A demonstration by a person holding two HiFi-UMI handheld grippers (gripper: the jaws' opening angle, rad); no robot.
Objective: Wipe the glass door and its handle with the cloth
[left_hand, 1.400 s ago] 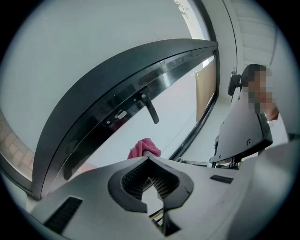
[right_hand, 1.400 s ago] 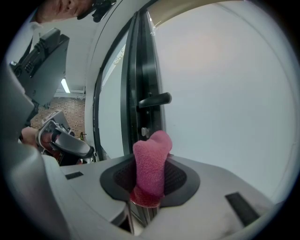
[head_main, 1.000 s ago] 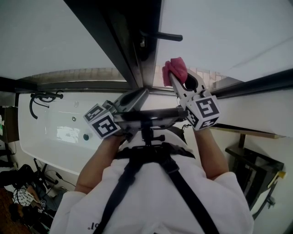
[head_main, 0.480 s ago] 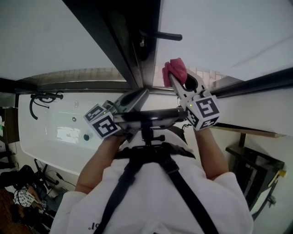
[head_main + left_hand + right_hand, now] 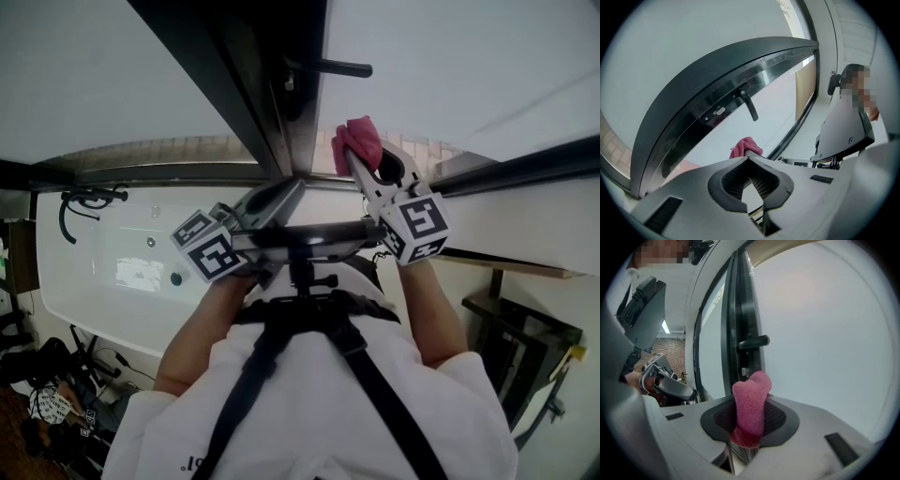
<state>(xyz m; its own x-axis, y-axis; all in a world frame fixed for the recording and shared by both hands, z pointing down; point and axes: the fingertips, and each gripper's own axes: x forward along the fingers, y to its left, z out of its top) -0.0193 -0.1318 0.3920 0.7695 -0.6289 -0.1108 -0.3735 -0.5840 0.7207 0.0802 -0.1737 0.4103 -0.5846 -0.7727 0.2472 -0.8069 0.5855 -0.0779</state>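
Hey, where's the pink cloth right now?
The pink cloth is clamped in the right hand-held gripper, right of centre in the head view, close to the glass door and just below its black handle.

A white bathtub [image 5: 94, 281] lies at the left in the head view, with a round drain [image 5: 175, 278] in its bottom and a black tap fitting [image 5: 86, 201] on its far rim. Dark cables [image 5: 56, 389] lie tangled on the floor beside it. At the right stands a black metal rack [image 5: 525, 342].

Pink cloth [image 5: 751, 401]; black handle [image 5: 753, 341]; black-and-white square-patterned marker cube [image 5: 415, 228].
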